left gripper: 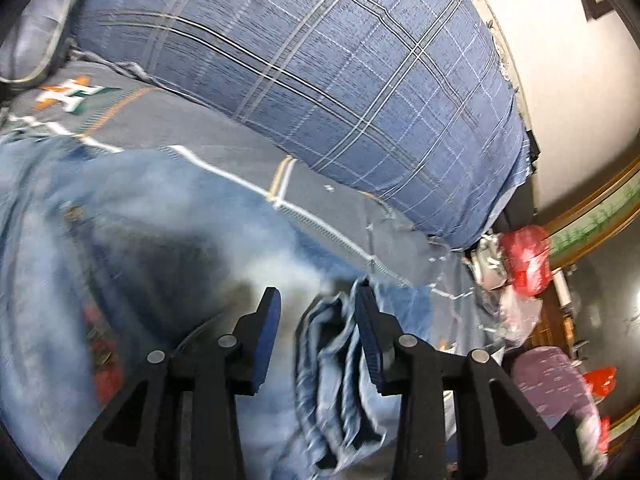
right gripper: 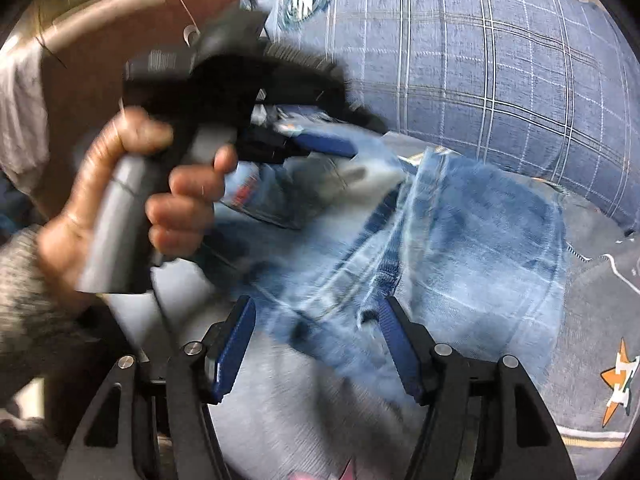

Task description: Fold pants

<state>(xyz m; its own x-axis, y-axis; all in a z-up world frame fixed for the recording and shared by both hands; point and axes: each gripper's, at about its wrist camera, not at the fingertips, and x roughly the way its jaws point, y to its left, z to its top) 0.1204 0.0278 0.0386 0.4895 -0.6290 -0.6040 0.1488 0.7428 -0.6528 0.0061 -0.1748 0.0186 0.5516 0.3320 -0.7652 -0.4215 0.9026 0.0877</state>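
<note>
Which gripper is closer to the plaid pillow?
Left. The left gripper reaches nearly to the pillow's lower edge; the right gripper sits farther back, with the jeans spread between it and the pillow.

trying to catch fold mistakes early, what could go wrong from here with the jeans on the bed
1. A bunched fold of the jeans lies against one pad of the open left gripper; pulling away could drag the denim and undo the fold.
2. The right gripper is open over rumpled denim, so the layers may settle crooked.
3. The plaid pillow sits close behind the jeans, so cloth pushed that way could ride up against it.
</note>
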